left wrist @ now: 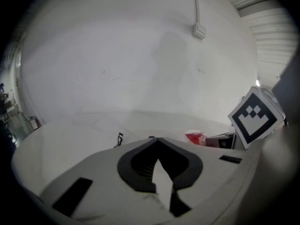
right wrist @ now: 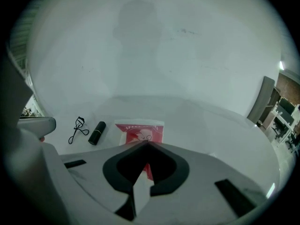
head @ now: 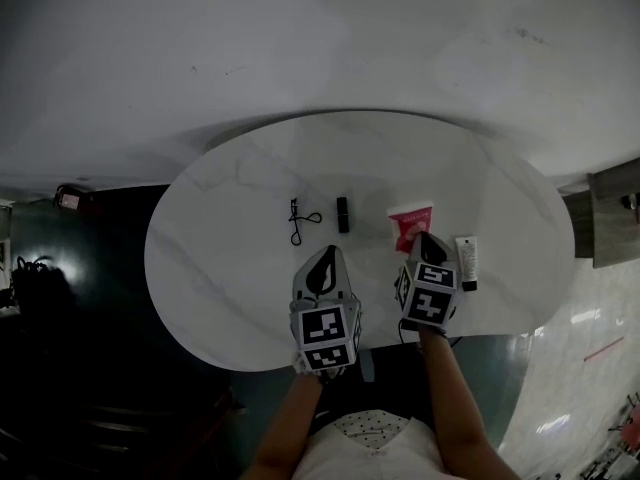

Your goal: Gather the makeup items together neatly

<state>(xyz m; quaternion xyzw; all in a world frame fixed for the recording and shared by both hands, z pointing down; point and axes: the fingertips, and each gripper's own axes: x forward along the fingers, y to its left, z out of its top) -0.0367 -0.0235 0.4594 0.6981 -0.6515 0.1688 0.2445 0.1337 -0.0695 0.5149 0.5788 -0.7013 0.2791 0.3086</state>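
On the white marble table (head: 220,258) lie a black eyelash curler (head: 300,220), a black lipstick (head: 343,214), a red sachet (head: 408,223) and a white tube (head: 467,262), roughly in a row. My left gripper (head: 325,253) hovers just short of the lipstick; its tips (left wrist: 158,139) meet with nothing between them. My right gripper (head: 428,236) reaches over the sachet's near edge, with the tube to its right. Its tips (right wrist: 147,143) meet, and the sachet (right wrist: 140,131) shows through the gap behind them. I cannot tell whether they pinch it. The curler (right wrist: 78,129) and lipstick (right wrist: 97,132) lie to its left.
The table's near edge (head: 380,353) runs just under both hands. Dark floor lies to the left and light tiled floor (head: 590,358) to the right. A brown piece of furniture (head: 612,213) stands past the table's right end. A plain white wall rises behind.
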